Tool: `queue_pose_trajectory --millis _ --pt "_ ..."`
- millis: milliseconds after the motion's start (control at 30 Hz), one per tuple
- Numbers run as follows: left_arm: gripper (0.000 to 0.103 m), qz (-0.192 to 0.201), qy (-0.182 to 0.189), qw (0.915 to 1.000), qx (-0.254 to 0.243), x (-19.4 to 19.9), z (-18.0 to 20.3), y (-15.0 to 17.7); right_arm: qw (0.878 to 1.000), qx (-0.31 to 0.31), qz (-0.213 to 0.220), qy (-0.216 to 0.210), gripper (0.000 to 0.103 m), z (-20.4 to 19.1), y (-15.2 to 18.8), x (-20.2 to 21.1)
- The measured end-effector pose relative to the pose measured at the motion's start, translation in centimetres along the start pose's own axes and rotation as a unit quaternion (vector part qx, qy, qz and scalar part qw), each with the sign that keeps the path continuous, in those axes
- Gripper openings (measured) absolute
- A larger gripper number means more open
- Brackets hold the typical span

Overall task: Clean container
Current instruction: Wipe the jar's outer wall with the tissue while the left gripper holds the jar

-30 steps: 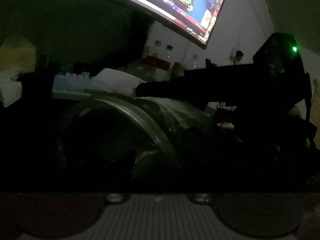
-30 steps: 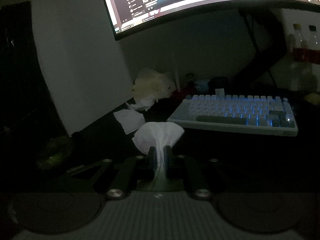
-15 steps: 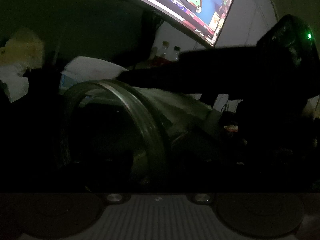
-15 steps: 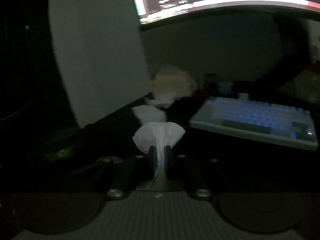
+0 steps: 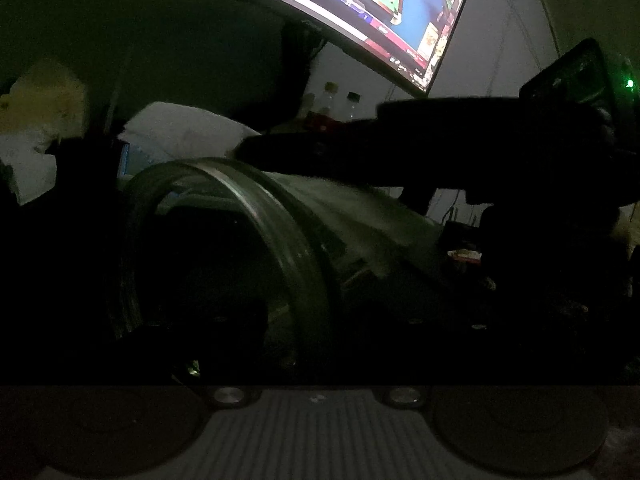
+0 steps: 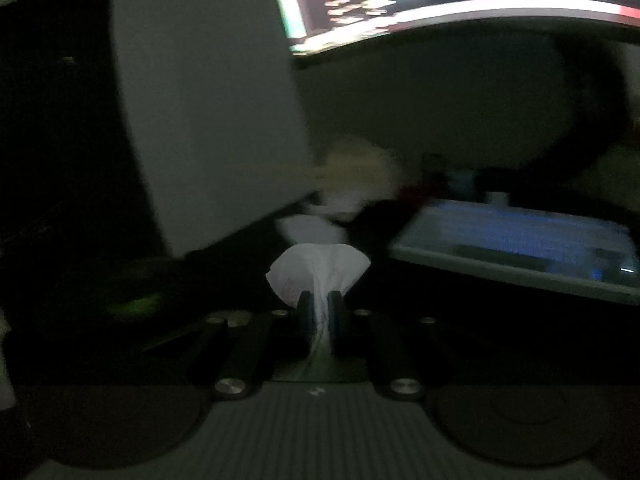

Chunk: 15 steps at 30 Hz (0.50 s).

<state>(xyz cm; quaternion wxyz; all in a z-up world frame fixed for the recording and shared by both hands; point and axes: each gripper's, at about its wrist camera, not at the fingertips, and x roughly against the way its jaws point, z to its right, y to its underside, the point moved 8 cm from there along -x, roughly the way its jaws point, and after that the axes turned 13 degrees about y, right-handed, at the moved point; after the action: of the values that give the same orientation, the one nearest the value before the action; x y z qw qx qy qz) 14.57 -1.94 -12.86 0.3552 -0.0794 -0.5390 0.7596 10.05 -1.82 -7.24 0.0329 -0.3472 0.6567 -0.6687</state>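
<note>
A clear round container [image 5: 280, 216] lies on its side close in front of the left wrist camera, its open rim turned to the left. My left gripper [image 5: 312, 320] is shut on it; its fingers are lost in the dark. My right gripper [image 5: 248, 148] reaches in from the right just above the container's rim. It is shut on a white tissue [image 5: 180, 132]. In the right wrist view the right gripper [image 6: 320, 300] pinches that tissue [image 6: 320, 268], which fans out beyond the tips.
The room is dark. A lit curved monitor [image 5: 380, 12] hangs above. A backlit keyboard [image 6: 520, 248] lies to the right. Crumpled tissues [image 5: 40, 120] are at the left, a loose tissue [image 6: 312, 228] ahead, small bottles [image 5: 340, 104] behind, a pale panel [image 6: 208, 100] at the left.
The right gripper with its tissue has moved left over the container's rim. In the right wrist view the scene has slid rightward and is now blurred. The container stays in the left gripper.
</note>
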Motion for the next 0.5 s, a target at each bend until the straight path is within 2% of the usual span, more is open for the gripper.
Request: queue_pose_trajectory --millis 67,200,233,333,500 --pt "0.051 0.0 0.001 1.0 -0.001 -0.1 0.0 0.0 1.0 -0.009 -0.004 0.0 0.011 0.6 0.0 -0.2" --pt "0.05 0.001 0.002 1.0 0.0 -0.1 0.0 0.0 0.996 -0.025 -0.013 0.089 0.011 4.1 0.0 -1.0" --pt "0.05 0.001 0.001 1.0 0.0 -0.1 0.0 0.0 0.994 -0.032 -0.017 0.1 0.011 4.7 0.0 -1.1" --pt "0.05 0.001 0.001 1.0 0.001 -0.1 0.0 0.1 0.995 -0.034 -0.021 0.096 0.011 4.6 -0.1 -0.9" --pt "0.05 0.001 0.0 1.0 0.001 -0.1 0.2 0.2 1.0 -0.006 -0.004 0.007 0.011 1.2 -0.1 -0.3"
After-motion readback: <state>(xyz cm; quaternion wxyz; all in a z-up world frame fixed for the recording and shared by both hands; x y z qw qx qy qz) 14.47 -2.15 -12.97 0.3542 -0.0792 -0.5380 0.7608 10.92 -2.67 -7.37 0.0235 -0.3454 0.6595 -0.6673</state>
